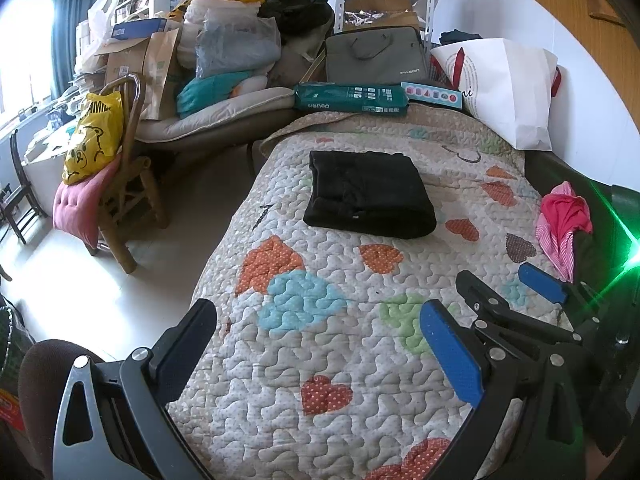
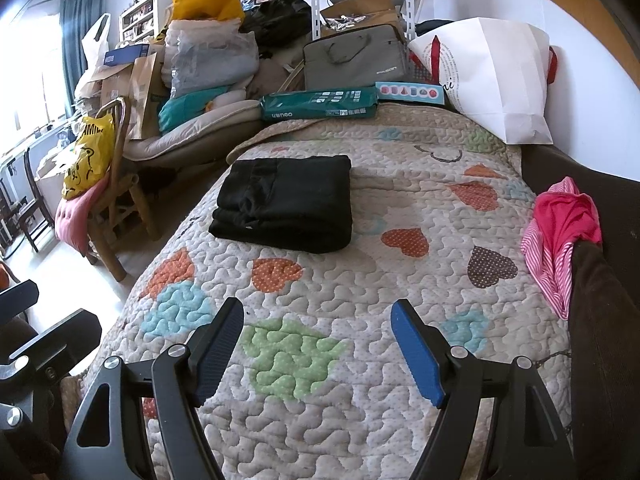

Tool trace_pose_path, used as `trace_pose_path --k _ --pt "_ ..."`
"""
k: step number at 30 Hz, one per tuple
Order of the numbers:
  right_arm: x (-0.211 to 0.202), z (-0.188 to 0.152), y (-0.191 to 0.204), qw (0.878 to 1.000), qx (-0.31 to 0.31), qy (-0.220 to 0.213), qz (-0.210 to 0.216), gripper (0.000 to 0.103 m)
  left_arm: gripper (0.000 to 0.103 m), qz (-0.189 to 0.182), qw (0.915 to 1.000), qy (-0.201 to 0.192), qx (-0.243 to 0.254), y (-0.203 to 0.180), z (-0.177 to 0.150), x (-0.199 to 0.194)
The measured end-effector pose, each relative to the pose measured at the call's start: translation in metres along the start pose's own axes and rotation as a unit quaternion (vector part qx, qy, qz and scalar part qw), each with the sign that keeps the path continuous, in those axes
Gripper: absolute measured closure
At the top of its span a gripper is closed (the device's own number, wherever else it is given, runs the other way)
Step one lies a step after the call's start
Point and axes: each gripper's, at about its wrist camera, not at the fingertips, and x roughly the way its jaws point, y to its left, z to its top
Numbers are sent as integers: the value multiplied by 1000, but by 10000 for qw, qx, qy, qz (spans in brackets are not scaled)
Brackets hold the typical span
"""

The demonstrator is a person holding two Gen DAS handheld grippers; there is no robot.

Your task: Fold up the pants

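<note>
The black pants [image 1: 370,194] lie as a compact rectangle on the quilted bedspread [image 1: 320,344], toward the far half of the bed and a little toward its left side, with several layers stacked along the near left corner and the edges fairly square. To my eye the folding looks finished or very nearly so: nothing trails loose, and the bundle sits flat with clear quilt all round it, which is probably why it was left there, away from the clutter. Both tools hang back at the near end of the bed, well apart from the pants. The left tongs [image 1: 320,354] stand wide, nothing between the black finger and the blue pad [image 1: 452,354], and the right tongs [image 2: 318,350] are likewise spread wide and empty over the green heart patch. The right tool also shows in the left view, just beside the left one, so the two hands are held close together, as if resting. A pink garment [image 2: 560,228] lies crumpled at the right edge of the bed, apart from the pants; it may be next, though I cannot know. Boxes and a white paper bag [image 2: 496,80] crowd the far end by the wall.
</note>
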Motion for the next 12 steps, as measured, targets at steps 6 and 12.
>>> trace_pose_path --k 6,12 --pt "2 0 0 10000 -42 9 24 22 1 17 10000 37 11 1 -3 2" --pt "4 -1 -2 9999 -91 17 60 21 1 78 9998 161 -64 7 -3 8"
